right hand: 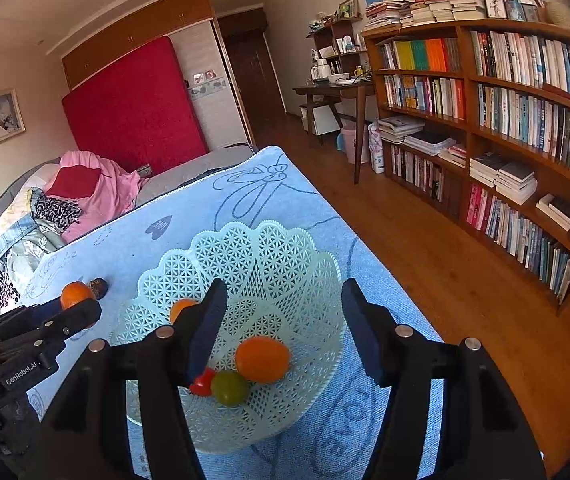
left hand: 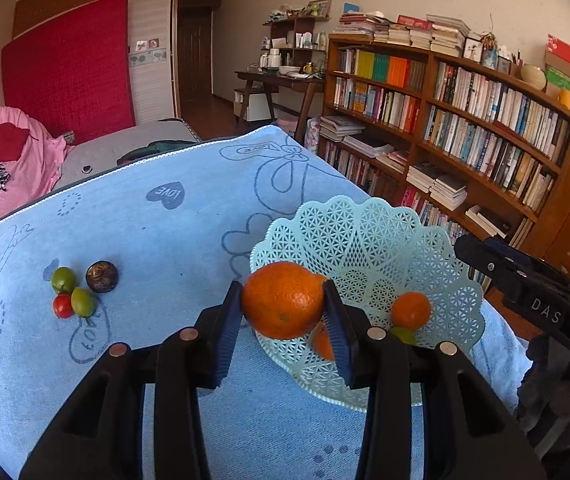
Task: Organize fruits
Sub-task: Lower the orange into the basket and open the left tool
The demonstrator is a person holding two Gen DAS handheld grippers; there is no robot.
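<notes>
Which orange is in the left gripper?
The biggest orange, clamped between the left gripper fingers at the basket rim; the smaller ones lie loose inside.

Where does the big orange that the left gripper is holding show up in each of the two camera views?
Left wrist view: the big orange sits centre frame, clamped by the left gripper, at the basket's near-left rim.
Right wrist view: it shows at the far left, partly hidden behind the left gripper.
Shared landmark: the mint lattice basket.
</notes>
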